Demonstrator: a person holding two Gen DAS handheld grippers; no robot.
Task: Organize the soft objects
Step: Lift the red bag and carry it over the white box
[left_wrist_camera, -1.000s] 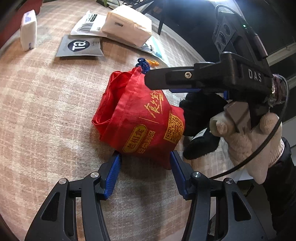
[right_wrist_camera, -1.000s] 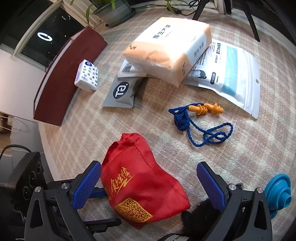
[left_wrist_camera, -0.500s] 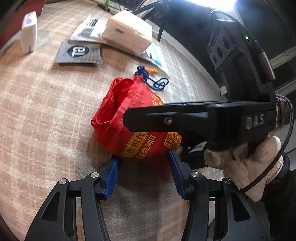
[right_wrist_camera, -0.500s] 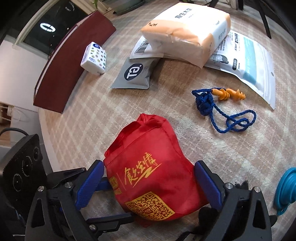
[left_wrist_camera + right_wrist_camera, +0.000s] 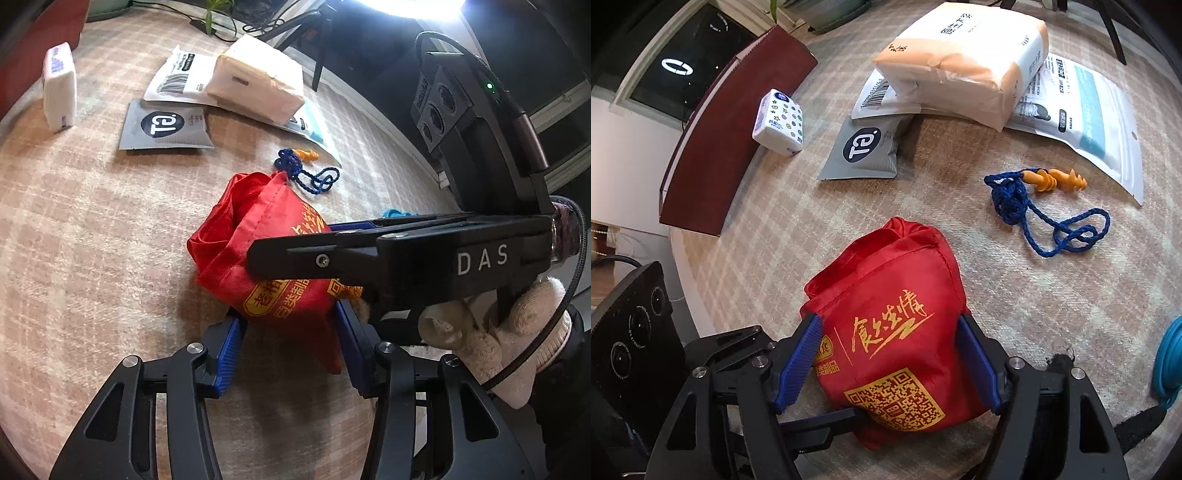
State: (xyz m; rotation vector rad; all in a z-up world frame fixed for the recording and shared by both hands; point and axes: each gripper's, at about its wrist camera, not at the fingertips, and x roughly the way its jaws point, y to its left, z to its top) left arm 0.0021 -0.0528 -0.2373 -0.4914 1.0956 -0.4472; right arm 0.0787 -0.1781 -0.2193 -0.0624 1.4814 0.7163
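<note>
Since a second ago my right claw has come over the red pouch, and its jaws have just been closing, so the blue pads now press the pouch's two sides. My left claw has narrowed a little around the pouch's lower corner; whether its pads truly bite the cloth I cannot tell. The pouch sits at lower centre of the right view, directly between the right pads, its long axis running up the frame towards its gathered mouth, so the right claw has the squarer hold. It is shiny red fabric, plump and creased, printed in gold with characters and a square code, resting on the checked bench.
</note>
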